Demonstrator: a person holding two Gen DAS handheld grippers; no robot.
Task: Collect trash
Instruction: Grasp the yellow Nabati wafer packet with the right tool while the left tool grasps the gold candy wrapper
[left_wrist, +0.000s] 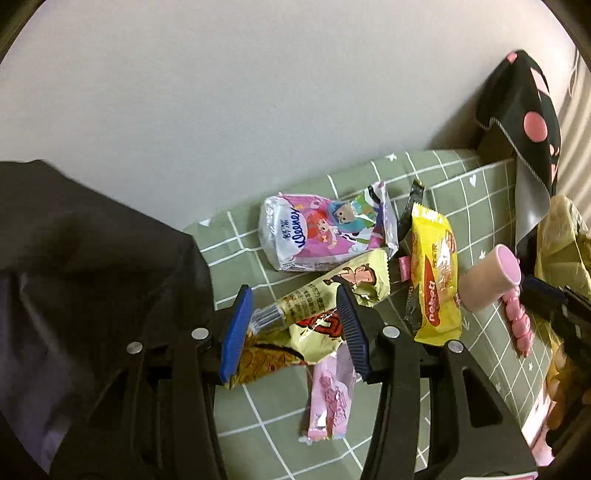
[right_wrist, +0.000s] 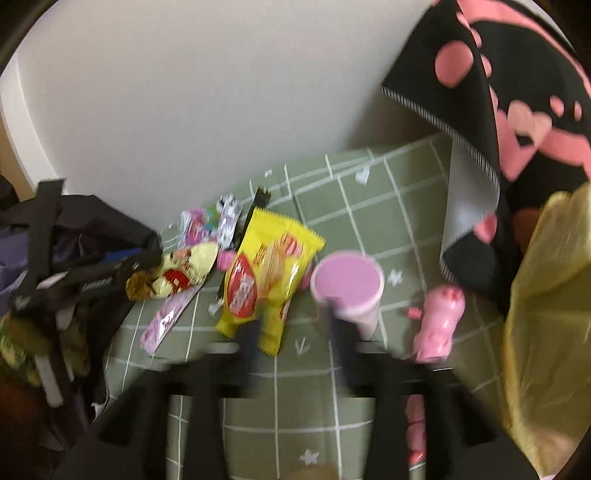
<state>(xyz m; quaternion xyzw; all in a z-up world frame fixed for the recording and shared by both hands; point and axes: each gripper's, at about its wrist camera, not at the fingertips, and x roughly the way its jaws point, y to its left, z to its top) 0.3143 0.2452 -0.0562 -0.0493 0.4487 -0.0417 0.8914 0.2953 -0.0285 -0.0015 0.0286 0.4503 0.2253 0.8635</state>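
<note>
Snack wrappers lie in a heap on a green checked cloth (left_wrist: 258, 417). My left gripper (left_wrist: 295, 328) is open, its blue pads either side of a pale yellow cartoon wrapper (left_wrist: 332, 291). Beside it lie a Kleenex tissue pack (left_wrist: 317, 232), a yellow wafer wrapper (left_wrist: 436, 273) and a pink wrapper (left_wrist: 330, 398). In the blurred right wrist view my right gripper (right_wrist: 291, 336) is open above the cloth, between the yellow wafer wrapper (right_wrist: 266, 273) and a pink cup (right_wrist: 347, 288). The left gripper also shows there (right_wrist: 110, 266) at the pale yellow wrapper (right_wrist: 181, 273).
A pink cup (left_wrist: 491, 280) lies on its side by a pink toy (left_wrist: 519, 321). A pink pig toy (right_wrist: 439, 321) stands right of the cup. A black cloth with pink dots (left_wrist: 528, 118) and a yellow bag (right_wrist: 546, 325) are at right. A dark bag (left_wrist: 92, 258) is at left.
</note>
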